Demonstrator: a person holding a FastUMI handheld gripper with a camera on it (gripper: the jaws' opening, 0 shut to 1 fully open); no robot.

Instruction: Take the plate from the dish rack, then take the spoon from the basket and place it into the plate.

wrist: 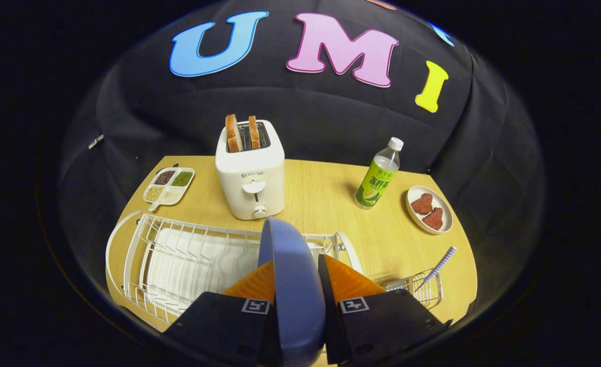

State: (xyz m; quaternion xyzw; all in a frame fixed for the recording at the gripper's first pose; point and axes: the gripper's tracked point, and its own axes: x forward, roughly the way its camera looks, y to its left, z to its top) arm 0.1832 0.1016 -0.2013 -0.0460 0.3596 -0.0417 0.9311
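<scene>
While your gripper point(296, 285) clamps smooth round blue plate point(293, 285) edge-on, upright, above white wire dish rack point(178, 260) at desk's near edge, checked-handle spoon point(440, 265) leans in wire basket point(422, 288), handle pointing up toward far right corner.

Toaster point(250, 176) blocks straight ahead; bare table point(326, 204) open between toaster and bottle point(378, 176).

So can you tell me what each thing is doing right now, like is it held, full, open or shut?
Gripper: shut on the plate.
Plate: blue, held on edge between the fingers, above the dish rack.
Dish rack: white, slots bare.
Spoon: leaning in the basket.
Basket: wire, holding the spoon.
Toaster: two bread slices sticking up.
Bottle: upright, cap on.
Small dish: holds two red pieces.
Divided tray: compartments filled.
</scene>
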